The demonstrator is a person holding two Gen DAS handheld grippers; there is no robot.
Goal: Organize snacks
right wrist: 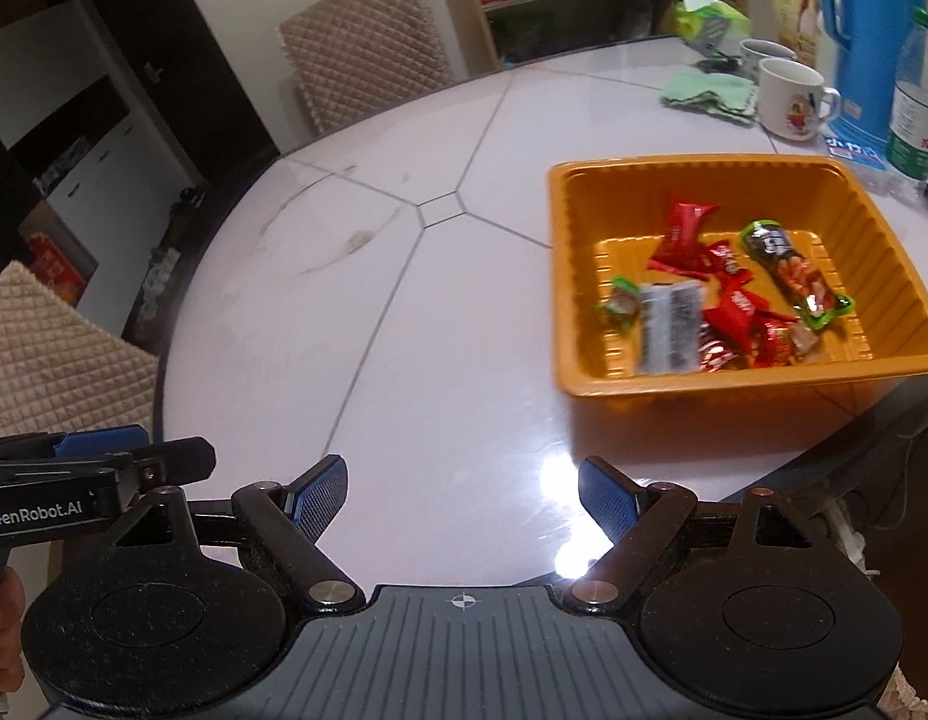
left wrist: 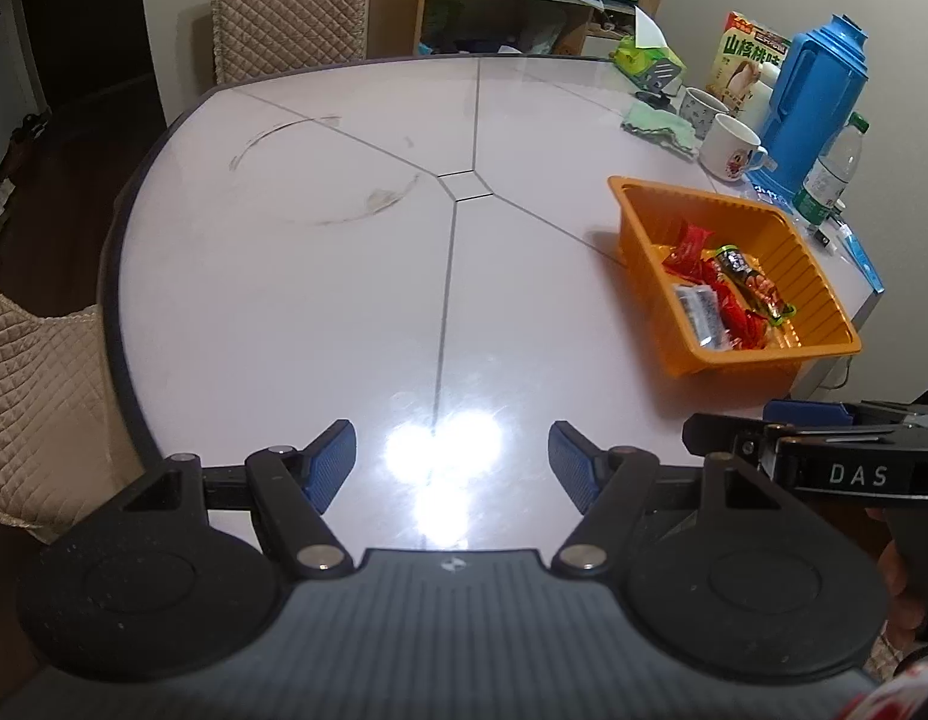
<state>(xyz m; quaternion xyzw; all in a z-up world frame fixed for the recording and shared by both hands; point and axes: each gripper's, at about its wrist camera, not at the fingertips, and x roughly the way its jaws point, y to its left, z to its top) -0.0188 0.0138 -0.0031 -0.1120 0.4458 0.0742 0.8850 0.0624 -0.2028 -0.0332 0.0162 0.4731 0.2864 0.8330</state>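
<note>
Left gripper hung over the near edge of the table, jaws well apart, nothing between them; only bare glossy tabletop and a lamp glare under the blue pads. Right gripper likewise over the near edge, jaws spread wide, empty. The two grippers sat side by side, each showing at the margin of the other's view.

Orange tray stood on the table toward its right edge, ahead and to the right of both grippers, well apart from the left one, nearer to the right one but not touched. Inside lay the snacks: several red-wrapped pieces, a long dark-and-green packet toward the tray's right wall, a silver-grey packet and a small green-wrapped piece toward its left wall. All were loose on the tray floor, some overlapping.

Along the table's far right edge, beyond the tray: two mugs, a green cloth, a blue thermos jug, a clear bottle with green cap, a printed carton. Quilted chair backs stood at the far and left edges.
</note>
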